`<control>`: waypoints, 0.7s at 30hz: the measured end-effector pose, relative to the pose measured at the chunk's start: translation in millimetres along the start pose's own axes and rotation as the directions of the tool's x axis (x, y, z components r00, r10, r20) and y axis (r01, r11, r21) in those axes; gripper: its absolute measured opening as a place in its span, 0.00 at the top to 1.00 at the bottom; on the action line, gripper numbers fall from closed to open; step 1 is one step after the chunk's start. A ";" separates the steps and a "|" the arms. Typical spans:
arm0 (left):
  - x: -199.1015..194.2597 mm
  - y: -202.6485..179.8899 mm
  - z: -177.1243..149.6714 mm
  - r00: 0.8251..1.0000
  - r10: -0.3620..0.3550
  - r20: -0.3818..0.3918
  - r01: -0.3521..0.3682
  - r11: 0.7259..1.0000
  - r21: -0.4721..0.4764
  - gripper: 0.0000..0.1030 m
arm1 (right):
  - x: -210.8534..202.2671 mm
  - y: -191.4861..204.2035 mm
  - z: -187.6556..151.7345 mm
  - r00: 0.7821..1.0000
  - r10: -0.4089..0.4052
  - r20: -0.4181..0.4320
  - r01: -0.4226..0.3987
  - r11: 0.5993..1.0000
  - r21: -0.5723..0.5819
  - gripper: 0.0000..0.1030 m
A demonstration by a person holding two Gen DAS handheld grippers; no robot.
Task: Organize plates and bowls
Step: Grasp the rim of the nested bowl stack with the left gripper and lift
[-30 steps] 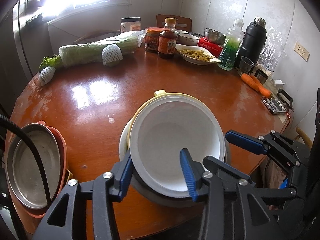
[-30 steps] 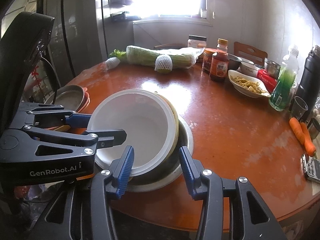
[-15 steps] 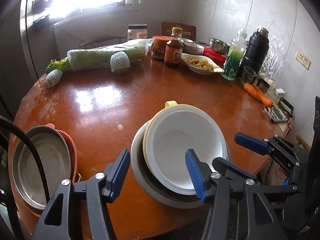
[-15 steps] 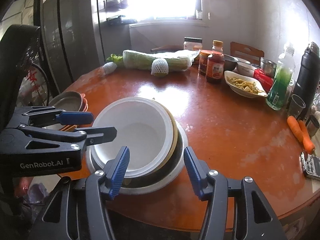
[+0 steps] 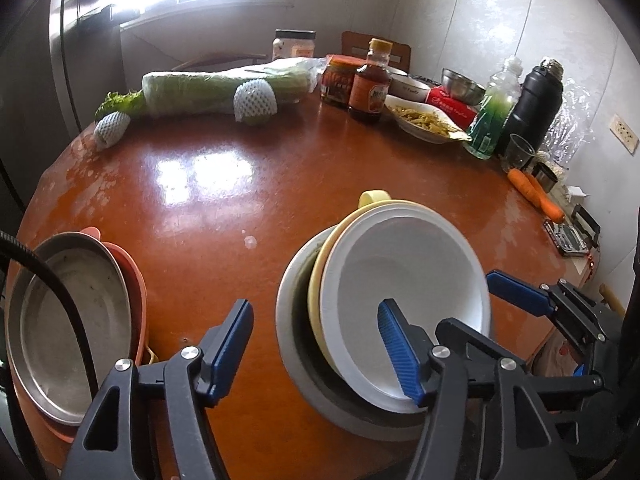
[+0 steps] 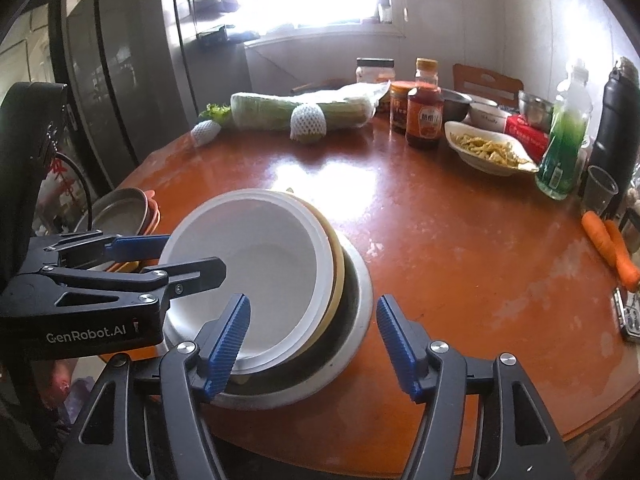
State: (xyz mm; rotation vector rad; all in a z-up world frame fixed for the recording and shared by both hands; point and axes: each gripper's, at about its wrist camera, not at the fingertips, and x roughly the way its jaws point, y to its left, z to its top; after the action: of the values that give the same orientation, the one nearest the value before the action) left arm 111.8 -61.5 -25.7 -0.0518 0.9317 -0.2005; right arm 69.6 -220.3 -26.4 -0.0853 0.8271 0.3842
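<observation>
A white bowl [image 5: 404, 280] sits tilted inside a yellow bowl [image 5: 320, 268], both nested in a wide steel bowl [image 5: 292, 320] near the table's front edge. The stack also shows in the right wrist view [image 6: 256, 264]. A steel plate [image 5: 68, 320] rests on an orange plate [image 5: 134, 276] at the front left. My left gripper [image 5: 316, 348] is open and empty, just in front of the stack. My right gripper [image 6: 314, 340] is open and empty, its left finger over the white bowl's near rim.
A wrapped cabbage [image 5: 216, 84], two foam-netted fruits, jars, a sauce bottle [image 5: 370, 80], a food dish [image 5: 424, 120], a green bottle, a black flask [image 5: 534, 104] and carrots [image 5: 536, 192] line the round table's far and right sides.
Both grippers have pulled back and up from the bowl stack and opened wider. The white bowl now rests in the stack, free of both grippers.
</observation>
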 end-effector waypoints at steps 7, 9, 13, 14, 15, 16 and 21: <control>19.9 6.2 -0.8 0.998 -0.007 -0.060 0.005 1.000 -0.029 0.37 | 17.6 -7.2 -1.6 0.999 0.016 -0.038 -0.015 0.999 0.036 0.35; 25.3 9.2 -0.8 0.996 -0.042 -0.079 0.038 0.998 -0.054 0.37 | 22.2 -8.6 -2.9 0.999 0.023 -0.047 -0.021 0.999 0.041 0.35; 28.3 7.3 -1.3 0.993 -0.077 -0.086 0.072 0.996 -0.055 0.38 | 24.6 -8.6 -4.3 0.998 0.057 -0.041 -0.055 0.998 0.043 0.38; 28.6 6.8 -1.3 0.992 -0.089 -0.088 0.084 0.995 -0.056 0.41 | 24.5 -8.4 -4.4 0.998 0.053 -0.040 -0.051 0.998 0.039 0.38; 28.8 5.2 -1.5 0.990 -0.110 -0.087 0.105 0.993 -0.059 0.44 | 24.7 -8.1 -4.5 0.998 0.049 -0.037 -0.047 0.998 0.035 0.40; 28.7 4.0 -1.7 0.989 -0.118 -0.086 0.113 0.992 -0.061 0.47 | 24.5 -8.1 -4.6 0.998 0.046 -0.034 -0.045 0.999 0.031 0.40; 24.8 3.5 -0.6 0.993 -0.094 -0.075 0.091 0.995 -0.051 0.47 | 25.3 -7.3 -4.1 0.998 0.043 -0.039 -0.041 0.999 0.034 0.44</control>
State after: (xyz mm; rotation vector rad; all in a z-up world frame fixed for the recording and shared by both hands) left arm 126.2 -62.9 -46.1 -0.1318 1.0123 -0.2681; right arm 84.8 -220.4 -48.2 -0.0450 0.8756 0.4093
